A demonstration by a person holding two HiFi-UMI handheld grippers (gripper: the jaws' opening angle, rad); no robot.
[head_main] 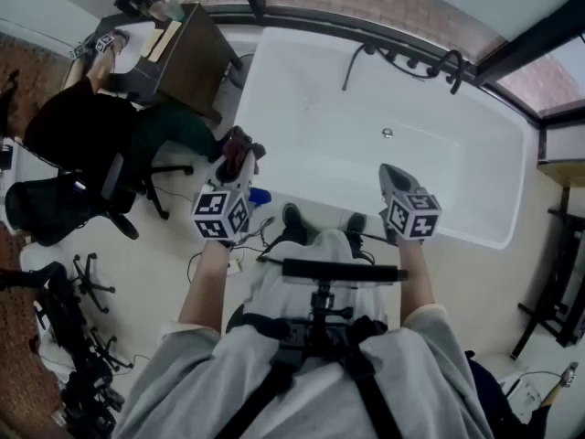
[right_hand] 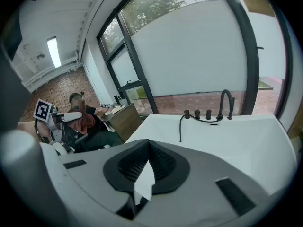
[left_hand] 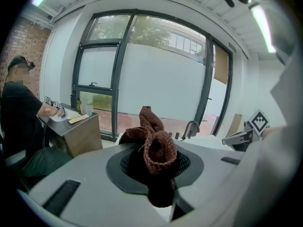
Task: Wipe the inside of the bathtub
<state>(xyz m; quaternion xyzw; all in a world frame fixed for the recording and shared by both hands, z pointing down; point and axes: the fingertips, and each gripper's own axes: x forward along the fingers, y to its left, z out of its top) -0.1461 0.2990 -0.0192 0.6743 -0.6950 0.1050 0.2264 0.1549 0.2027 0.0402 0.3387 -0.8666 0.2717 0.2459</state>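
Now brown cloth [left_hand: 152, 141] sits clamped between left gripper [left_hand: 158, 171] jaws.

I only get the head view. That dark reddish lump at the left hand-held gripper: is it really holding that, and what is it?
Observer: Yes. The left gripper view shows the left hand-held gripper with jaws shut on a brown knitted cloth that bunches up above them.
Operator: Anything in the right one?
Observer: No. In the right gripper view the right hand-held gripper has its jaw tips together, nothing between; beyond lies the white bathtub.
Operator: What is past the tub?
Observer: A tall window, with trees above a white wall outside.
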